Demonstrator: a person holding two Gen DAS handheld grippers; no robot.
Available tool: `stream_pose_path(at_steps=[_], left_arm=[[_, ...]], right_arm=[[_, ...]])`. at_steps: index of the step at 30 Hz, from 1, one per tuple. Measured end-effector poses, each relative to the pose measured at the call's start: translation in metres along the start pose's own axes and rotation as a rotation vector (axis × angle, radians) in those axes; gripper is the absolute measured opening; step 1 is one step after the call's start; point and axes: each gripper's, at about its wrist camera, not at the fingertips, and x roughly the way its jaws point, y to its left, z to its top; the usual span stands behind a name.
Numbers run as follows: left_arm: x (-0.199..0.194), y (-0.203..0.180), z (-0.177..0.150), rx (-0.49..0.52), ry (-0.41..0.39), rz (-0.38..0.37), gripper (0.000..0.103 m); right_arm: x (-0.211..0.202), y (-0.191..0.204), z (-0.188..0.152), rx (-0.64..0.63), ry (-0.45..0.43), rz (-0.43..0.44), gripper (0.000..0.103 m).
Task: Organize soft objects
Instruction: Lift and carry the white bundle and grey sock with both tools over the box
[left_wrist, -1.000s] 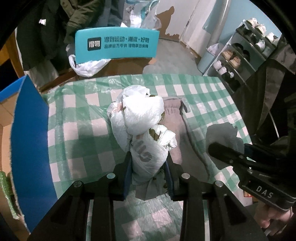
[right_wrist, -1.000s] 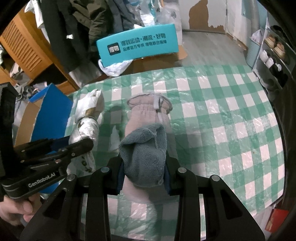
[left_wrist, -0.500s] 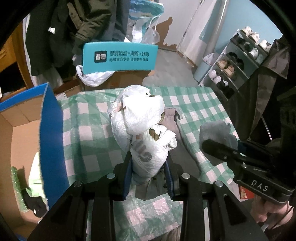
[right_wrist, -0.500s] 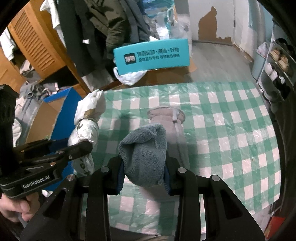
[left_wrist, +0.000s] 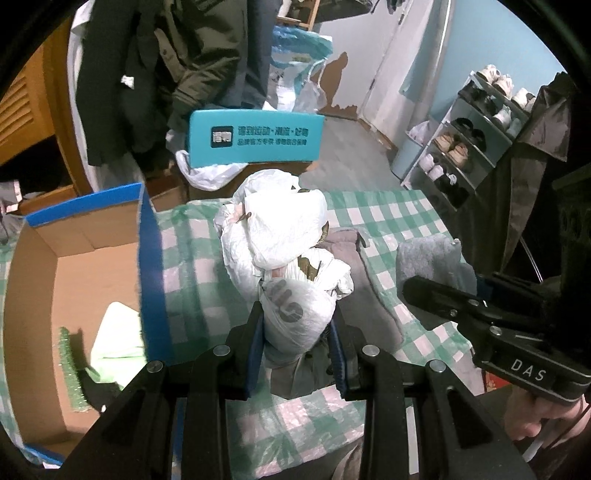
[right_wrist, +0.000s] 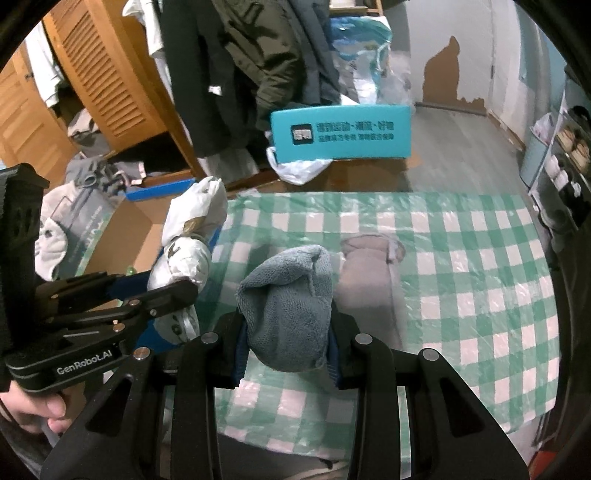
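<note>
1. While I watch the left wrist feed, my left gripper (left_wrist: 297, 328) is pinched around a crumpled white plastic bag bundle (left_wrist: 280, 243), which sticks up from between the fingers above the green checked tablecloth (left_wrist: 391, 218).
2. Just left of that bundle stands an open cardboard box (left_wrist: 33, 280) with a blue edge; something pale green lies inside, though I can't make out what it is.
3. On the right wrist feed, my right gripper (right_wrist: 286, 345) is clamped on a grey towel (right_wrist: 288, 295), held off the cloth.
4. Beyond the towel, a pinkish-grey garment (right_wrist: 369, 266) lies flat on the tablecloth.
5. Past the far edge of the table sits a teal box (right_wrist: 340, 133).
</note>
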Motion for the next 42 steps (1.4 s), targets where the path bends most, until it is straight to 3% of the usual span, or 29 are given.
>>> stream_pose_path(at_steps=[20,42], left_arm=[[-0.045,0.045,-0.007,-0.043,-0.071,0.068,0.032],[-0.075,0.126,-0.021,-0.181,-0.11,0.122,0.032]], right_arm=[[0.007,0.058,0.019,-0.08,-0.014,0.068,0.033],[0.046,0.139,0.04,-0.182,0.031,0.131,0.033]])
